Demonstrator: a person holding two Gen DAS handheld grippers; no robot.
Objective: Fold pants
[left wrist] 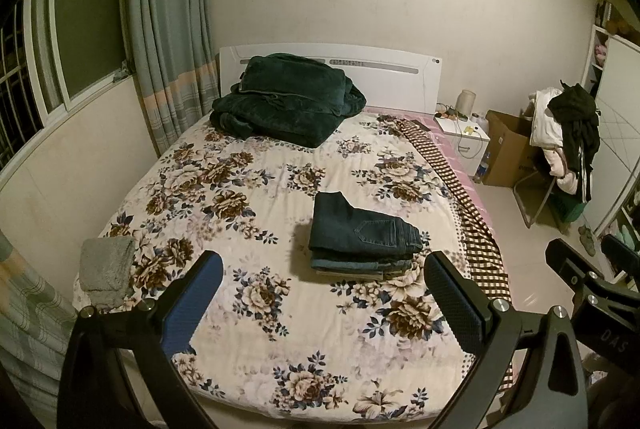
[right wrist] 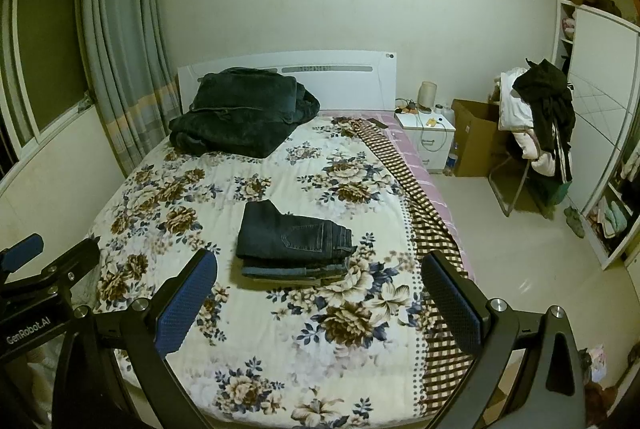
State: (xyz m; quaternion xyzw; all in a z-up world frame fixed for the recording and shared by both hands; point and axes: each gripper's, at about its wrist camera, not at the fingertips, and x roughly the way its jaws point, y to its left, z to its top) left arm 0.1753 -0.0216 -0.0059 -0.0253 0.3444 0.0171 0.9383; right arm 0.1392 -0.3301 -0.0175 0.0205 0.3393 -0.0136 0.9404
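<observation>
A stack of folded dark denim pants (left wrist: 360, 235) lies on the floral bedspread (left wrist: 248, 189), right of the bed's middle; it also shows in the right wrist view (right wrist: 292, 239). The top pair is dark blue with a back pocket facing up. My left gripper (left wrist: 324, 269) is open and empty, held above the foot of the bed, short of the stack. My right gripper (right wrist: 320, 269) is open and empty, also back from the stack. The right gripper's body shows at the left wrist view's right edge (left wrist: 576, 269).
A folded dark green blanket (left wrist: 288, 97) lies by the white headboard (left wrist: 360, 69). A grey towel (left wrist: 106, 265) sits at the bed's left edge. A checked cloth (left wrist: 460, 197) runs along the right edge. A nightstand (left wrist: 464, 137), cardboard box (left wrist: 508, 149) and clothes-laden chair (left wrist: 568, 133) stand to the right.
</observation>
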